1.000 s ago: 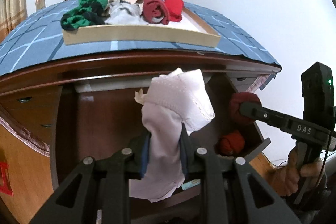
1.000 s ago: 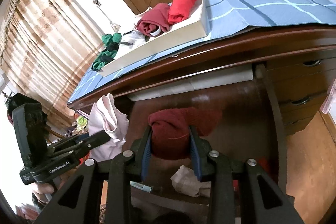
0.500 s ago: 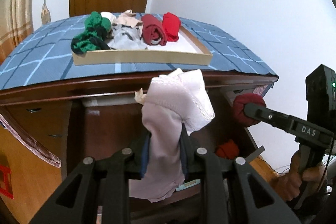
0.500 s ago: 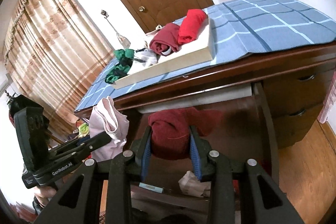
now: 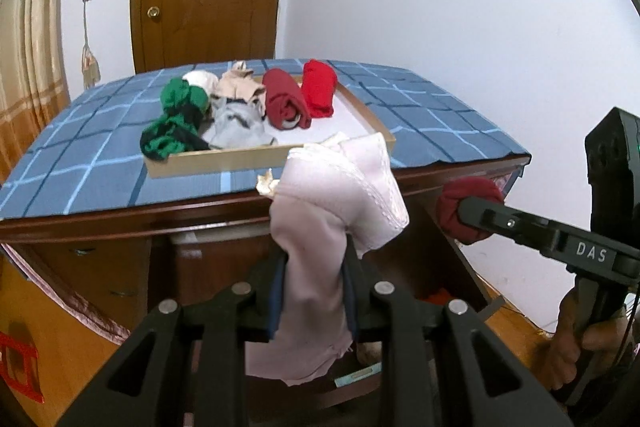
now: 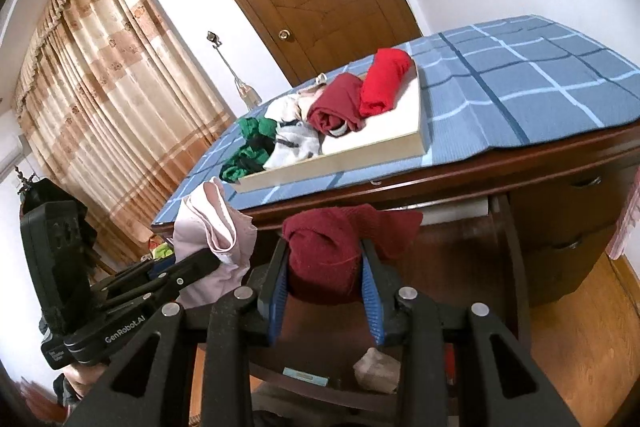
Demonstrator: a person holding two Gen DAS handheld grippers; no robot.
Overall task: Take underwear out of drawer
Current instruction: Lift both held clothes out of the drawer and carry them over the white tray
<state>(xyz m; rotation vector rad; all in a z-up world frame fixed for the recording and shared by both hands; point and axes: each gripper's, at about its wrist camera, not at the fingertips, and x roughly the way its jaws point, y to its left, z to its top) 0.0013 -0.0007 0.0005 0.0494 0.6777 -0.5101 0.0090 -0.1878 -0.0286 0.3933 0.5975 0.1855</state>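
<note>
Two pieces of underwear are up out of the open brown wooden drawer, one in each gripper.

The left gripper has its fingers squeezed tight on a soft pale pink cloth piece of underwear in the middle of the left view, so it hangs free and does not drop. The right gripper has its blue-padded fingers a little apart, pressed on a thick dark red rolled piece of underwear in the middle of the right view. Both hang just in front of the tabletop edge. I think they are going to the flat wooden tray on the blue checked cloth, where green, grey and red rolls already lie.
</note>
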